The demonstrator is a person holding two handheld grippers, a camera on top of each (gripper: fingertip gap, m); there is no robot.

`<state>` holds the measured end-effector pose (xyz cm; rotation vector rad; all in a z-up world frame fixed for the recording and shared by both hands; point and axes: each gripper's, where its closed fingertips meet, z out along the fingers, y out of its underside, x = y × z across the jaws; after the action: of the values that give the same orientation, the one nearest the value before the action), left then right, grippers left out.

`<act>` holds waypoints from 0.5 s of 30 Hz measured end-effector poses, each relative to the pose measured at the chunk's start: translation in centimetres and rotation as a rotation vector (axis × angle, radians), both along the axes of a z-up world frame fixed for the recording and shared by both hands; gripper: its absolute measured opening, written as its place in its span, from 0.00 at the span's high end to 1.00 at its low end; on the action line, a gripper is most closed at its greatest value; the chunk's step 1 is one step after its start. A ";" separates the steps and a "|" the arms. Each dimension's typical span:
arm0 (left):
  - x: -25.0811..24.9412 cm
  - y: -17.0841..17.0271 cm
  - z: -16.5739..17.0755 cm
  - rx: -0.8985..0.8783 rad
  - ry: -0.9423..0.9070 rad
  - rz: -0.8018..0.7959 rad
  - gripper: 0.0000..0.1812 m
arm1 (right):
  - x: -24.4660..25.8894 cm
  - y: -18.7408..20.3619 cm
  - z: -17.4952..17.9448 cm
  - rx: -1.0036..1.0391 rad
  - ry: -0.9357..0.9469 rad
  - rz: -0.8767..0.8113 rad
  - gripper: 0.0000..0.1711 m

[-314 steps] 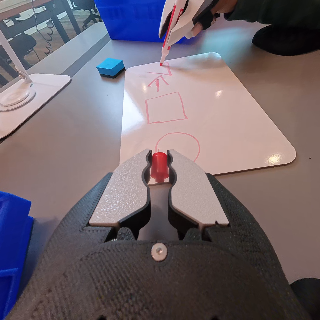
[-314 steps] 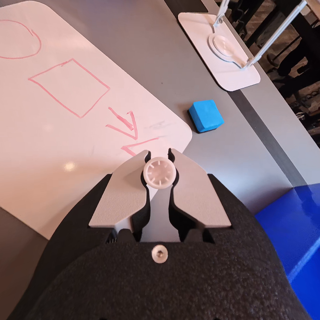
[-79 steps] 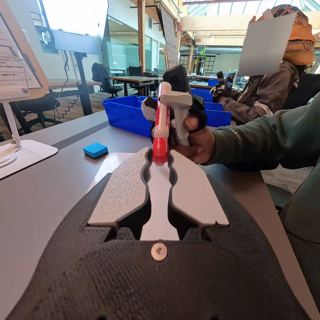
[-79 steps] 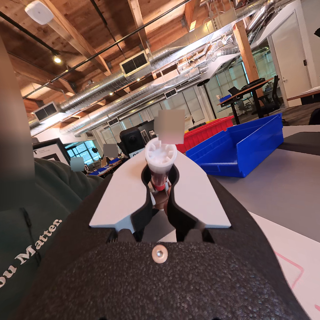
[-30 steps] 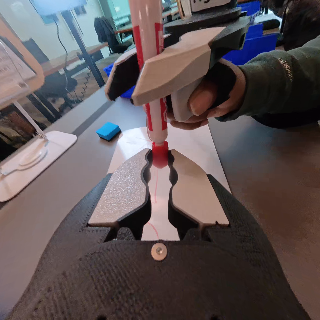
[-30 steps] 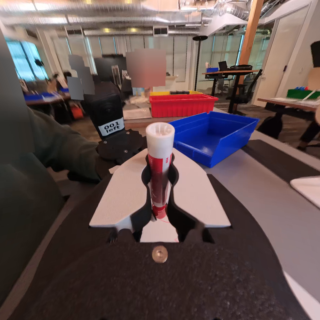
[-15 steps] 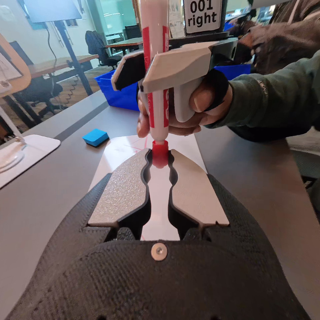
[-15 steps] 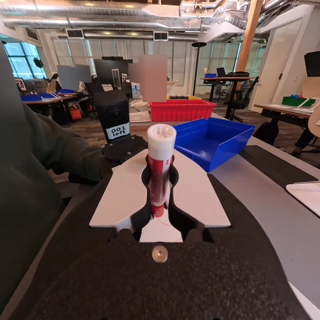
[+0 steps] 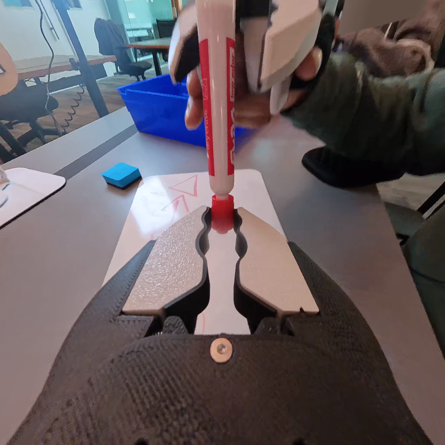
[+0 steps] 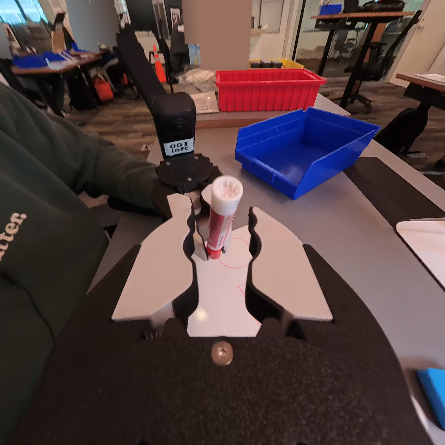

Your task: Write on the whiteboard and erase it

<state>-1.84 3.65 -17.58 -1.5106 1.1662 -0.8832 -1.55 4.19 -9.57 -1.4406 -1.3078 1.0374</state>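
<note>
The white-barrelled, red-banded dry-erase marker [image 9: 220, 101] now stands nib-down in its red plastic cap [image 9: 222, 213], which the left claw [image 9: 222, 218] pinches at its fingertips above the white rounded-corner whiteboard [image 9: 250, 190]. Half a second ago the right claw [image 10: 220, 231] was clamped on the barrel; now, in its own view, its jaws stand wide with the barrel loose between them (the left view is motion-blurred there, so whether a finger touches the barrel I cannot tell). I judge the capping done and the writing finished, with erasing next.

Counting: one marker, one cap, one whiteboard lying flat on the grey worktop [image 9: 60, 240]. It carries red drawings: a triangle [image 9: 186, 186] and an arrow [image 9: 175, 203] in the left view, a circle [image 10: 234, 252] in the right. One blue block eraser [image 9: 121, 173] sits just off the board's far left corner, untouched. Two blue plastic bins show, one per view [image 9: 156, 110] [image 10: 303, 149], and one red bin [image 10: 267, 89] behind.
</note>
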 end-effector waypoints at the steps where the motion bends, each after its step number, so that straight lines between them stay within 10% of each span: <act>1: -0.3 0.2 -0.4 0.020 0.038 0.008 0.90 | 0.4 0.0 0.1 0.021 -0.035 0.009 0.73; 8: -1.2 0.3 -2.8 0.124 0.248 0.001 0.90 | 1.4 -0.8 -3.1 0.215 -0.430 0.085 0.65; 15: -1.9 0.1 -4.3 0.167 0.361 -0.019 0.90 | 2.0 -1.4 -5.3 0.251 -0.495 0.094 0.81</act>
<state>-3.71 3.77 -21.85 -1.5617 1.4770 -0.5201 0.48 2.79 -14.83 -1.5027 -1.8013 0.5581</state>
